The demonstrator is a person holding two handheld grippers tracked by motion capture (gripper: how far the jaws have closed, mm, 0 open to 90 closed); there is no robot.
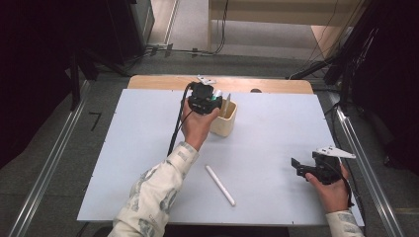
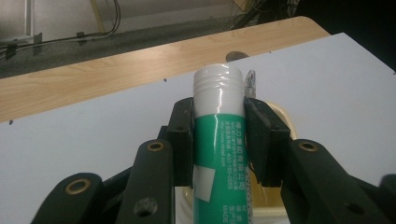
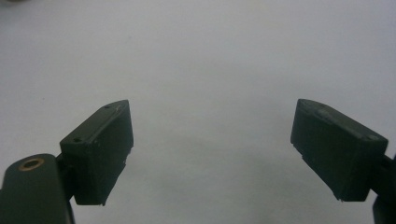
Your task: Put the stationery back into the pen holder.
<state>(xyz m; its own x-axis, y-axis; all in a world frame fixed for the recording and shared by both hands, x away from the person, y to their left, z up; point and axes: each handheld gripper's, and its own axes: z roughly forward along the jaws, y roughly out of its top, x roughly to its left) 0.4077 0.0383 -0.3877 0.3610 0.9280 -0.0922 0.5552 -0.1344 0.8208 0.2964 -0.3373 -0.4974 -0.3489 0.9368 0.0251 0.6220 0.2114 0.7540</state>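
Observation:
A green and white glue stick [image 2: 219,140] with a ridged white end is clamped between the black pads of my left gripper [image 2: 219,135]. In the high view that left gripper [image 1: 211,101] hovers at the rim of a cream cup [image 1: 225,123] at the back middle of the table, and the glue stick [image 1: 216,96] peeks out beside it. The cup [image 2: 275,186] lies just beneath the jaws, with a thin clear item standing in it. My right gripper [image 3: 210,149] stands open over bare tabletop; in the high view the right gripper [image 1: 301,168] rests low at the front right.
A white marker [image 1: 220,185] lies on the pale blue-grey table surface [image 1: 276,128] near the front middle. A wooden strip [image 1: 267,85] runs along the table's far edge. Metal rails flank both sides, and cables lie on the floor beyond.

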